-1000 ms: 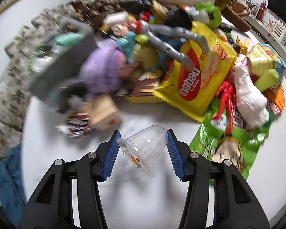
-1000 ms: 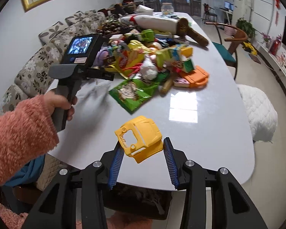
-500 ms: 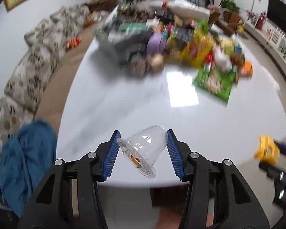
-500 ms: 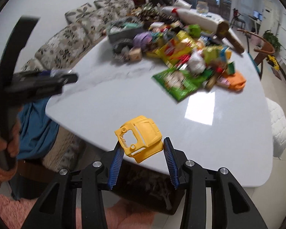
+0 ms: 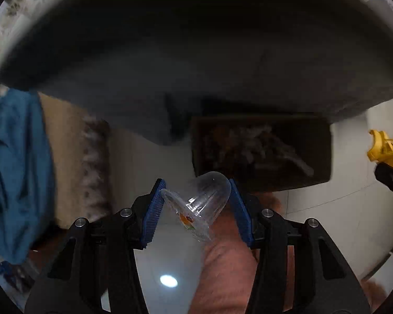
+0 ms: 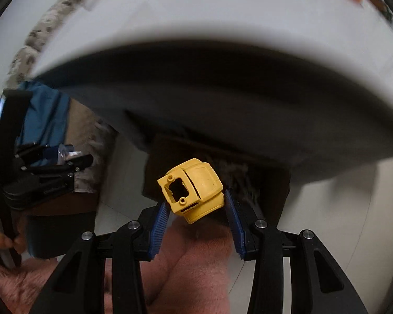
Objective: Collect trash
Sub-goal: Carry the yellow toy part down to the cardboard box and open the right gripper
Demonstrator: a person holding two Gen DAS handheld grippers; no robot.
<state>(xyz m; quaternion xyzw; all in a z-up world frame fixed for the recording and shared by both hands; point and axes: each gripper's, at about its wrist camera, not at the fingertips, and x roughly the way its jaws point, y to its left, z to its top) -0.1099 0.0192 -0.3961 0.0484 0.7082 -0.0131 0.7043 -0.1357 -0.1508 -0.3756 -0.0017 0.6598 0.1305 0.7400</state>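
Observation:
My left gripper (image 5: 196, 201) is shut on a clear plastic cup (image 5: 203, 204) lying on its side, rim to the lower left. It points down, below the table edge. Just beyond the cup, under the table, lies a dark box (image 5: 262, 151) with scraps in it. My right gripper (image 6: 195, 208) is shut on a yellow plastic toy piece (image 6: 194, 189) and hangs over the same dark box (image 6: 264, 188). The left gripper (image 6: 73, 161) shows at the left of the right wrist view, and the yellow piece (image 5: 385, 150) at the right edge of the left wrist view.
The white table's rim (image 6: 222, 26) and dark underside (image 5: 196, 65) arch over both views. A blue cloth (image 5: 13, 170) lies on a patterned sofa at left. Pale glossy floor tiles (image 5: 340, 196) surround the box. A pink fuzzy-clad leg (image 5: 228, 267) sits below the grippers.
Both grippers have swung down from over the cluttered table to below its edge, each keeping its hold. The table top has left view and the dark box under it now shows.

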